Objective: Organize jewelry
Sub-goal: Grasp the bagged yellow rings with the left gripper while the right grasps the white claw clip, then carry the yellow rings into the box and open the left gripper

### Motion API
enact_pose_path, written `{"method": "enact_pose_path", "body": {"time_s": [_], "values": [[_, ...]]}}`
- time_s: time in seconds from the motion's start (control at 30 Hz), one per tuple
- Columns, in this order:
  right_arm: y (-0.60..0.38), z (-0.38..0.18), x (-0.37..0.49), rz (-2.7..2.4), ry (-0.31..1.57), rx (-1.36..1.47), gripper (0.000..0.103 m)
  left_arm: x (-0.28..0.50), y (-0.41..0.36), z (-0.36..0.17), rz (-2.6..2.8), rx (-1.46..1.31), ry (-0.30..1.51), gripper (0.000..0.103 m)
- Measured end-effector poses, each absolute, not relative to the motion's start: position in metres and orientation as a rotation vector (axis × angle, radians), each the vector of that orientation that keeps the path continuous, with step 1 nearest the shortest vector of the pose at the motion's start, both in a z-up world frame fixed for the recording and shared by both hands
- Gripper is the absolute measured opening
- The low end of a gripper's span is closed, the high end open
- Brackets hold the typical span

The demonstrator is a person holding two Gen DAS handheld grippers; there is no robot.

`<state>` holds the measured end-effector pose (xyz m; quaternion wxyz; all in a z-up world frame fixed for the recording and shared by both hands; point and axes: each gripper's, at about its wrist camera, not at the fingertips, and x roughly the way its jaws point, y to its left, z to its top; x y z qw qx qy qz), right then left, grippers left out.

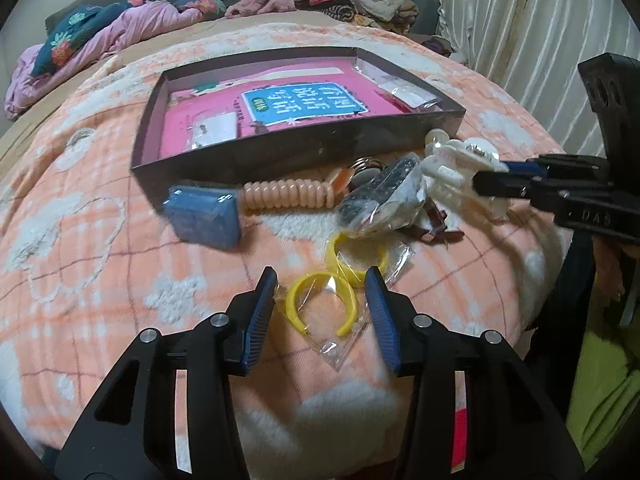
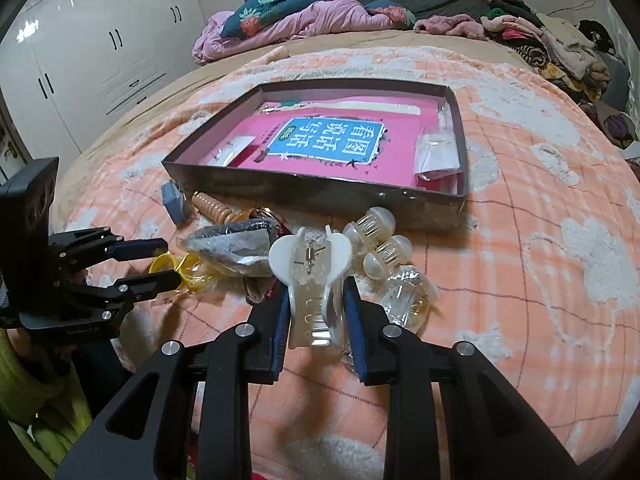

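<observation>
Two grippers are over the bed: the right gripper (image 2: 316, 308) is clamped on a white hair claw clip (image 2: 310, 276), its blue fingers pressing both sides of the clip just above the peach blanket (image 2: 520, 248). Beyond its fingertips sit clear round clips (image 2: 378, 236), and farther ahead lies the shallow box (image 2: 320, 196) with a pink book (image 2: 332, 144) inside. The left gripper (image 1: 322, 292) is spread wide, fingers either side of a pair of yellow bangles (image 1: 320, 300) in a clear bag, not touching them. Ahead of it lie a crumpled plastic packet (image 1: 380, 204), a peach spiral hair tie (image 1: 288, 196) and a small blue box (image 1: 204, 216).
</observation>
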<state>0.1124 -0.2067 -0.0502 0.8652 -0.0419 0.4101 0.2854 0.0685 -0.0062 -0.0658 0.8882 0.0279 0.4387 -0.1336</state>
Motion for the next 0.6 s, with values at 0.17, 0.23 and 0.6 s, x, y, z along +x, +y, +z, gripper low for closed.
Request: {"method": "enact_pose_path", "body": {"time_s": [0.17, 0.23, 0.6], "values": [[-0.208, -0.045, 0.111, 0.600, 0.844, -0.082, 0.024, 0.064, -0.003, -0.066, -0.286, 0.070, 0.927, 0.041], [-0.208, -0.043, 0.110, 0.603, 0.839, -0.081, 0.024, 0.064, -0.006, -0.068, -0.313, 0.078, 0.939, 0.050], [-0.215, -0.020, 0.104, 0.591, 0.775, -0.065, 0.024, 0.071, -0.022, -0.079, -0.350, 0.139, 0.934, 0.044]]}}
